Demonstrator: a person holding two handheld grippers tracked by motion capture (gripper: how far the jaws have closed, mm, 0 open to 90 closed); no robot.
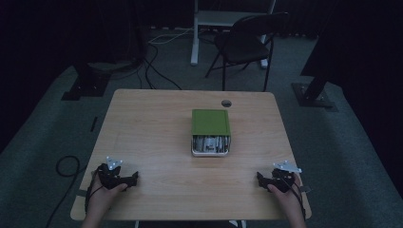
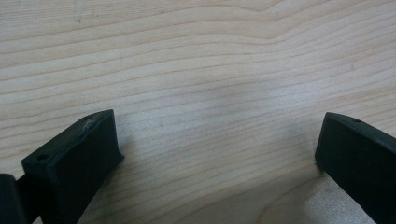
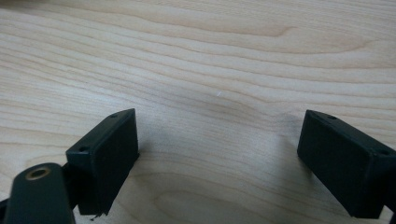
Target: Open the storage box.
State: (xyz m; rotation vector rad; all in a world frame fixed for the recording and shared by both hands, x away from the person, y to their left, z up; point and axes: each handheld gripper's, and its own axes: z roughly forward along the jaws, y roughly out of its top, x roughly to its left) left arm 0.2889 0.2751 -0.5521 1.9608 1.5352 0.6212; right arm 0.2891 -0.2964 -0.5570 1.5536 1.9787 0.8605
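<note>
- Left hand-held gripper [image 1: 129,179] rests at the near-left of the tabletop [image 1: 152,128], jaws apart, nothing between them.
- Right hand-held gripper [image 1: 261,179] rests near-right, jaws likewise apart and empty.
- Green-lidded box [image 1: 211,132] sits ahead at mid-table, long axis running away from the person, roughly midway between both, slightly nearer the right.

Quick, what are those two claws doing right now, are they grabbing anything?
Left claw: open, jaws wide apart over bare wooden table, holding nothing.
Right claw: open, also empty, jaws spread above the table.
</note>
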